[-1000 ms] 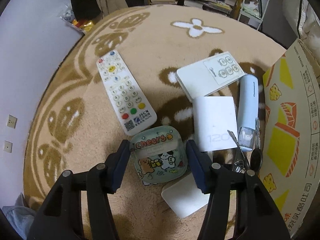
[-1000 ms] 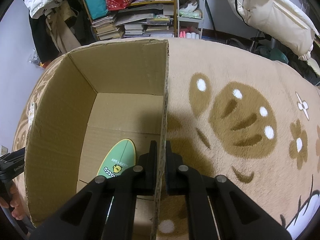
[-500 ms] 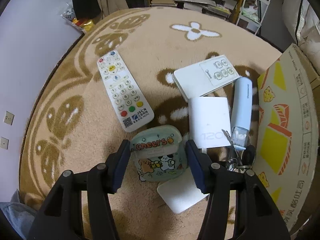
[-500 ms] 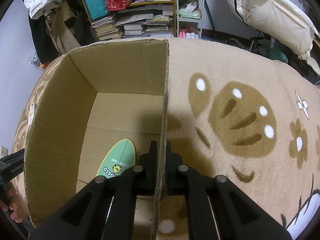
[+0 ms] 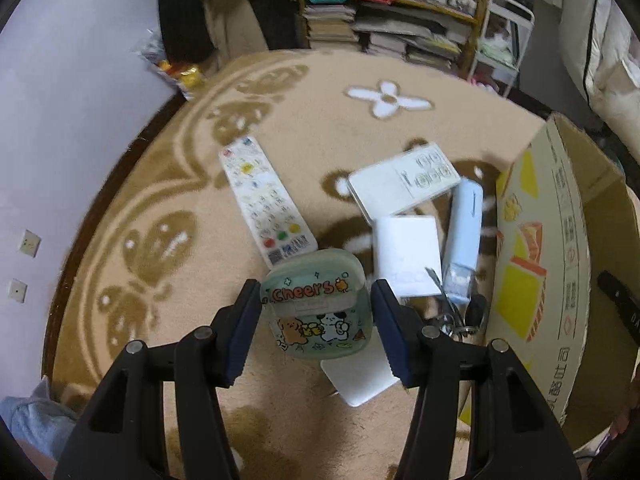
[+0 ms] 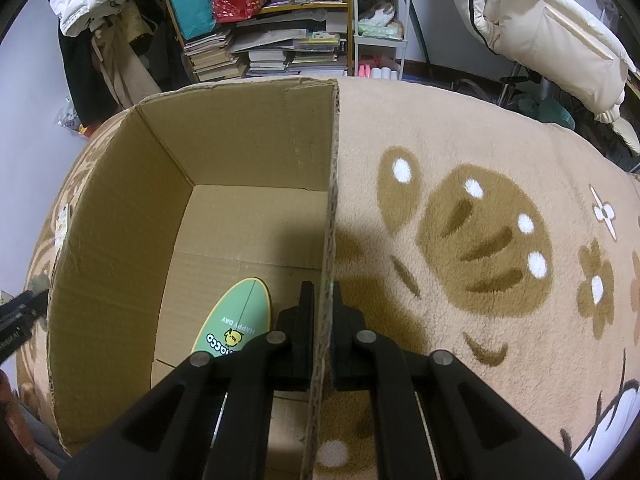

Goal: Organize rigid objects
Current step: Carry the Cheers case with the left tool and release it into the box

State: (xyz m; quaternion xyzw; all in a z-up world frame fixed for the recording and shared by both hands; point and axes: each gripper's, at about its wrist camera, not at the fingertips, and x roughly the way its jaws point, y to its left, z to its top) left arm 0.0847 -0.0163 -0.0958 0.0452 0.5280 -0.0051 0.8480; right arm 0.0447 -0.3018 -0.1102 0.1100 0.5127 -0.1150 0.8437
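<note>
My left gripper is shut on a pale green "Cheers" case with cartoon animals, held a little above the carpet. Beyond it lie a white button remote, a flat white remote, a white box and a light blue tube. A white pad lies under the case. My right gripper is shut on the right wall of the open cardboard box. A green oval item lies on the box floor.
The cardboard box stands just right of the pile, its printed side facing it. Keys and a metal clipper lie by the tube. A bookshelf and a white cart stand past the carpet's far edge.
The left gripper has closed on the Cheers case and raised it off the carpet, so the pile looks farther away. The right gripper has stayed on the box wall.
</note>
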